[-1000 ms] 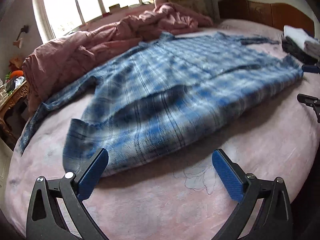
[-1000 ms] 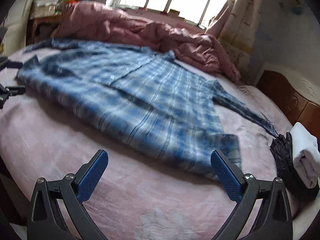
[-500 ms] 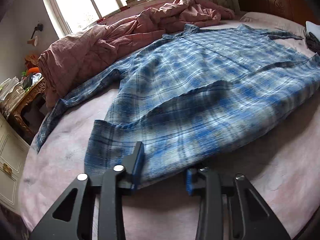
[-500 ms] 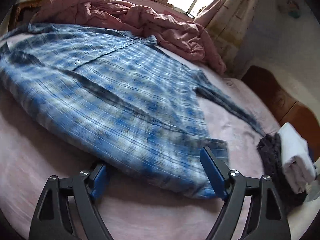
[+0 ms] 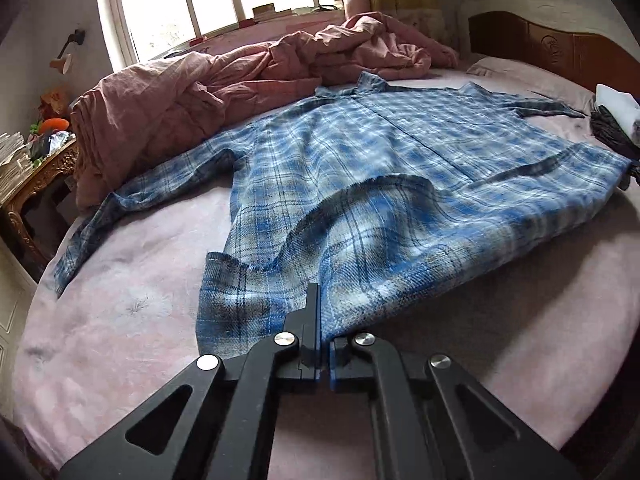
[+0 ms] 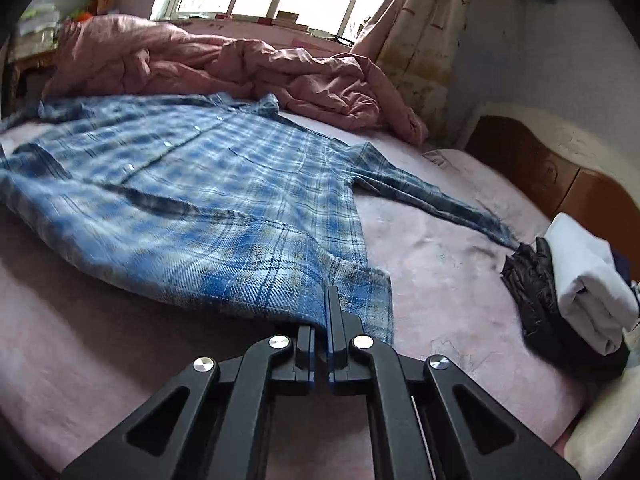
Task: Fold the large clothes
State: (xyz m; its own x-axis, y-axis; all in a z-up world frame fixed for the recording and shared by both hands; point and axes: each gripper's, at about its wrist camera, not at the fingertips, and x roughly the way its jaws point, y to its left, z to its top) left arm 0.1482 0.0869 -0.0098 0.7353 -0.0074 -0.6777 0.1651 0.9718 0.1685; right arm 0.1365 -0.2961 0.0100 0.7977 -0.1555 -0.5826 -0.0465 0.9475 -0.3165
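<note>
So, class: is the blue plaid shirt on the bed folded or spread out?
Spread out: the blue plaid shirt lies open, both sleeves extended, only its hem lifted off the bed.

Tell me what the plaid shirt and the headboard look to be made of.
Plaid shirt: soft brushed woven cloth, likely cotton flannel; twill weave and fuzzy nap show at the hem. Headboard: reddish-brown wood, semi-gloss, with a carved medallion.

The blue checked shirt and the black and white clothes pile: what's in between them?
Right wrist view: bare pink bedsheet, crossed farther back by the shirt's sleeve reaching to the pile.
</note>
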